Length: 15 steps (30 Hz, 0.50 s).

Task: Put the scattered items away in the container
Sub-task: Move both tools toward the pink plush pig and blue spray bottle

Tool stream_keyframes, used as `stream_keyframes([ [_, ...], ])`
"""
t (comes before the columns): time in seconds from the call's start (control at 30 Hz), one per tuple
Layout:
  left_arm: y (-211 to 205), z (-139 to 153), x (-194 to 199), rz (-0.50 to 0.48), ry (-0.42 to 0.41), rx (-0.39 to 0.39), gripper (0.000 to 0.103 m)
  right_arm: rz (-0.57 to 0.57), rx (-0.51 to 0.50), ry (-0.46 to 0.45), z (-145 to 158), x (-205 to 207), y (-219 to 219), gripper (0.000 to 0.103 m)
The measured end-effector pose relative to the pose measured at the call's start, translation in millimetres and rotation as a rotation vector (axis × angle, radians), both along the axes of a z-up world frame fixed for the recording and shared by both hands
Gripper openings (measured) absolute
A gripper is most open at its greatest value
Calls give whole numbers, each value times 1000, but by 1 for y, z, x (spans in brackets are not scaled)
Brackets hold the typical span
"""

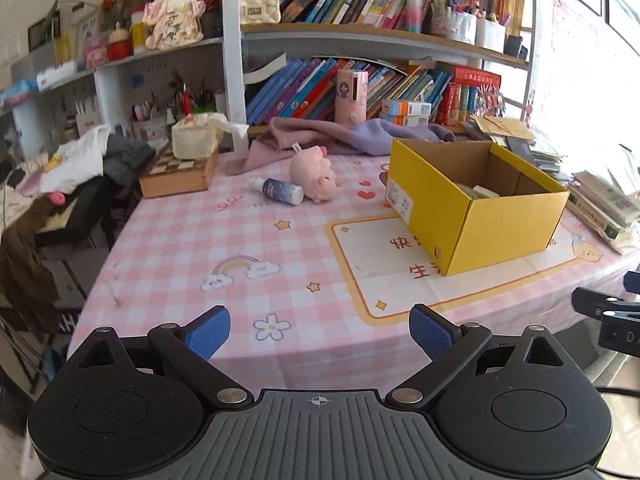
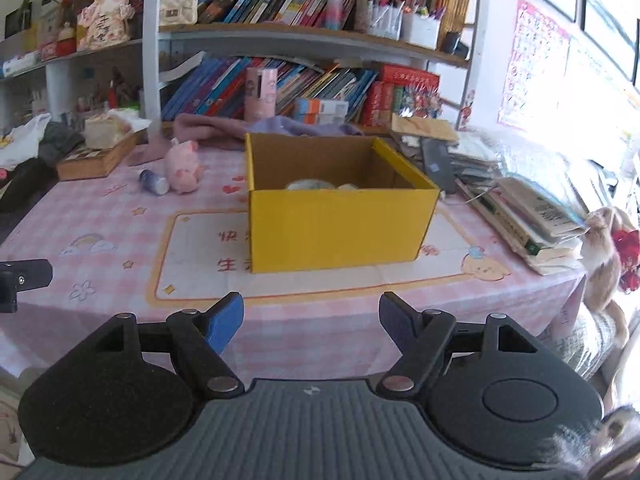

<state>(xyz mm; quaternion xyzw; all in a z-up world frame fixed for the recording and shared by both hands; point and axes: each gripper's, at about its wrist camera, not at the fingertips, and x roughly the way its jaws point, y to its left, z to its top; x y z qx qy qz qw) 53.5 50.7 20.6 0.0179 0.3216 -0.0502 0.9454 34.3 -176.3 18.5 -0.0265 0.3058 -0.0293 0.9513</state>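
A yellow cardboard box [image 1: 472, 208] stands open on the pink checked tablecloth [image 1: 240, 248], with a few pale items inside. It also shows in the right wrist view [image 2: 340, 224]. A pink plush pig [image 1: 314, 174] and a dark blue spray bottle [image 1: 280, 190] lie side by side left of the box, far from me; both also show in the right wrist view, the pig [image 2: 183, 166] and the bottle [image 2: 154, 182]. My left gripper [image 1: 320, 332] is open and empty above the table's near edge. My right gripper [image 2: 312, 320] is open and empty in front of the box.
A wooden chess box [image 1: 180, 172] with a tissue pack sits at the back left. A purple cloth [image 1: 344, 132] lies along the back edge under the bookshelves. Stacked books [image 2: 532, 216] fill the table's right side. Clothes pile on a chair at the left [image 1: 68, 168].
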Motion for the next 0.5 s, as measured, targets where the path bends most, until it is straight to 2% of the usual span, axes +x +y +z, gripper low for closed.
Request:
stream_keyframes([
  [0.17,7,-4,0,18,40,-25,98,53,32,73,-9,7,6,75],
  [0.3,17,-8,-2,36,73,-48,98,92,30,75,-8,7,17,75],
  [0.5,29,-9,-7,47,78,-47,98,113,35,77,-7,4,30,75],
])
